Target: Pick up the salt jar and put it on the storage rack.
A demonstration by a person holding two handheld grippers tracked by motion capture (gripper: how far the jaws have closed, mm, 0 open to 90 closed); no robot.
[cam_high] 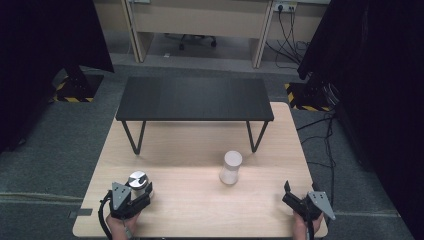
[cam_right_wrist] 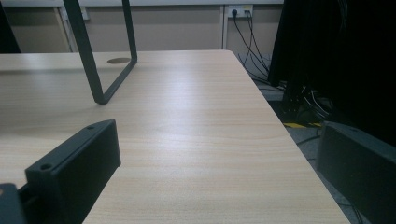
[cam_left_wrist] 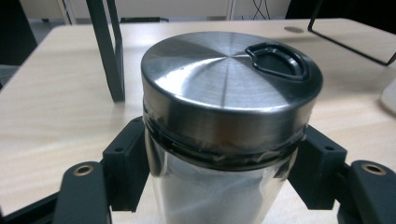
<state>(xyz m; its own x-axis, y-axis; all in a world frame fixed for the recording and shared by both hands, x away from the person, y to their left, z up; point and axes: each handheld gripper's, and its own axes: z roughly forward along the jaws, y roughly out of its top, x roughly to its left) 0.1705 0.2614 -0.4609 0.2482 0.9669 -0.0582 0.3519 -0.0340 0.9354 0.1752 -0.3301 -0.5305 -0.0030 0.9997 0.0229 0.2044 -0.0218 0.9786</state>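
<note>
Your left gripper [cam_high: 142,192] clamps the clear jar [cam_left_wrist: 219,186] just below its steel lid [cam_left_wrist: 231,88], one pad on each side of the glass. Your right gripper [cam_high: 294,199] stands wide open over bare table [cam_right_wrist: 196,140], nothing between its fingers.

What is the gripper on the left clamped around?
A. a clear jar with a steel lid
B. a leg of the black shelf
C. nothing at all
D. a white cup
A: in the left gripper view the left gripper has a jaw pressed on each side of the jar, just below its steel lid; the white cup stands apart in the middle of the table.
</note>
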